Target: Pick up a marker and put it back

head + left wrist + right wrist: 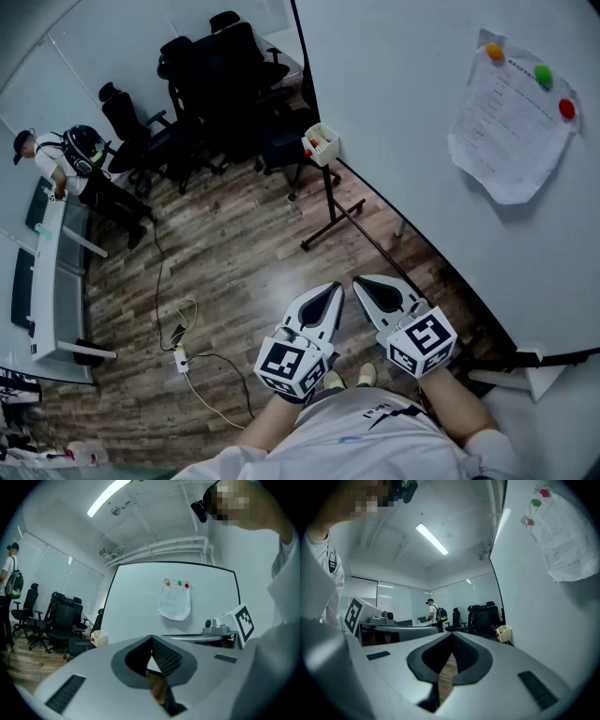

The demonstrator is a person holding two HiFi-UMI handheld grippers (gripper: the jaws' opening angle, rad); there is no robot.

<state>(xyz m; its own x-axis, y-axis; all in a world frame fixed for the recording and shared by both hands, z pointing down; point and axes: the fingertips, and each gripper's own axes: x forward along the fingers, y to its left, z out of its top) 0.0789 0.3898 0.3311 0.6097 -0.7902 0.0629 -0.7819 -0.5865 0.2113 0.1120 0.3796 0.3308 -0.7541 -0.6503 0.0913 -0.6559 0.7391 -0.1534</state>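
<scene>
Shut tip to tip on nothing: left gripper (335, 287) and right gripper (360, 280), smooth grey wedges, ribbed black pads. On glossy whiteboard (403, 112), curled paper sheet (511, 117), print unreadable. In cream box (328, 150) at board's corner, red-tipped sticks (315, 141), too small to tell as markers.

glossy wood floor (234, 253), crinkled paper sheet (511, 122)
</scene>
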